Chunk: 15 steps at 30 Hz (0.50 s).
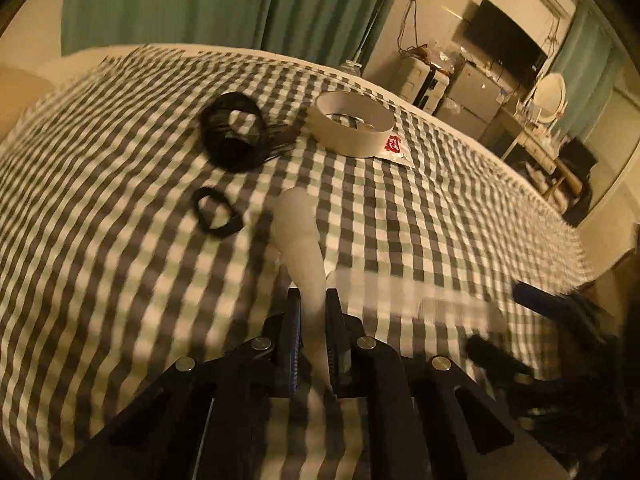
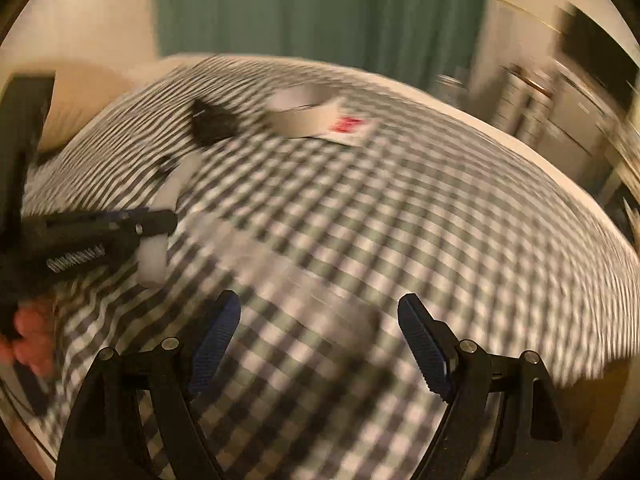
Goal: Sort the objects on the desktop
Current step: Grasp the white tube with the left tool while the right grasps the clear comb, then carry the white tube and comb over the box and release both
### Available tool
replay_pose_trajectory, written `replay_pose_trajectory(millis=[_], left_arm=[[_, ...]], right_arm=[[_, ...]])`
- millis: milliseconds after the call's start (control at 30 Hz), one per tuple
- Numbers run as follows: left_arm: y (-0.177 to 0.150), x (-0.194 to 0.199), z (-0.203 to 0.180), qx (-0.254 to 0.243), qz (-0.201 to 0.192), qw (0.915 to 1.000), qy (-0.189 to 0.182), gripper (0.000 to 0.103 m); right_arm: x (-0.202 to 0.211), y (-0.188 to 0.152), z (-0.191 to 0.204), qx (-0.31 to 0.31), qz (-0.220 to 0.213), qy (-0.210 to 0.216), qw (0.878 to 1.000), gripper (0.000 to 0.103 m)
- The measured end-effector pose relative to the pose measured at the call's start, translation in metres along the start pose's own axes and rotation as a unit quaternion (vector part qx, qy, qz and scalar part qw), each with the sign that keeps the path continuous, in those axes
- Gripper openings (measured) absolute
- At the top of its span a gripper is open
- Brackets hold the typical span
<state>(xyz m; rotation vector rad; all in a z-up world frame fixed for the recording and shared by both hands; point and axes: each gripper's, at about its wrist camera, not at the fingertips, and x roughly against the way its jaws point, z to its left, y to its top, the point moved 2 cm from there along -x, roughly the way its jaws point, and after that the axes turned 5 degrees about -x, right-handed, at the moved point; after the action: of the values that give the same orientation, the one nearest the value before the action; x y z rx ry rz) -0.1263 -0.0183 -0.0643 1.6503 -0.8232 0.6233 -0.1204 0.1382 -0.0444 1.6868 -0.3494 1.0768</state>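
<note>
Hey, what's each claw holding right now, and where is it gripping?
The left claw is shut on the white bottle-like object, pinching its narrow near end. The right claw is open and holds nothing.

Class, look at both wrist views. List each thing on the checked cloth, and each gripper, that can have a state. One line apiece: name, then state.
Left gripper: shut on the white object.
White object: gripped at its near end, the rest lying forward on the cloth.
Right gripper: open, nothing between its pads.
White ring: lying flat, open side up.
Cable coil: coiled, lying flat.
Black band: lying flat, untouched.
</note>
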Motion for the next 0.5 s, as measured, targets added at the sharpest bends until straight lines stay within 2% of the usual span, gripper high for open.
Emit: replay_pose_trajectory(millis=[33,100,167,233,333,367,400,500], left_arm=[[-0.002,0.005,0.004,0.002,-0.001,1.0,0.001,0.011],[-0.009,0.013,0.011,0.005,0.003,1.0,-0.001,0.011],[-0.016,0.015,0.018,0.008,0.009,0.9999,-0.004,0.011],[-0.021,0.013,0.022,0.012,0.017,0.9998,0.001,0.011],[-0.021,0.016,0.023,0.013,0.013,0.9998,-0.003,0.011],[-0.022,0.018,0.022,0.012,0.009,0.9999,-0.005,0.011],[-0.022,0.019,0.02,0.009,0.006,0.9999,-0.003,0.011],[-0.024,0.023,0.016,-0.005,-0.003,1.0,0.001,0.011]], right_arm=[[-0.008,0.001,0.01,0.032,0.007,0.009,0.999,0.081],[-0.019,0.001,0.02,0.079,0.008,0.002,0.997,0.08],[-0.026,0.001,0.019,0.077,0.011,0.015,0.997,0.08],[-0.029,0.005,0.011,0.045,0.012,0.03,0.998,0.079],[-0.025,0.006,0.007,0.014,0.019,0.027,0.999,0.053],[-0.022,0.004,0.007,0.002,0.02,0.028,0.999,0.037],[-0.019,0.003,0.007,-0.014,0.021,0.026,0.999,0.032],[-0.009,-0.008,0.008,-0.061,0.024,0.02,0.998,0.029]])
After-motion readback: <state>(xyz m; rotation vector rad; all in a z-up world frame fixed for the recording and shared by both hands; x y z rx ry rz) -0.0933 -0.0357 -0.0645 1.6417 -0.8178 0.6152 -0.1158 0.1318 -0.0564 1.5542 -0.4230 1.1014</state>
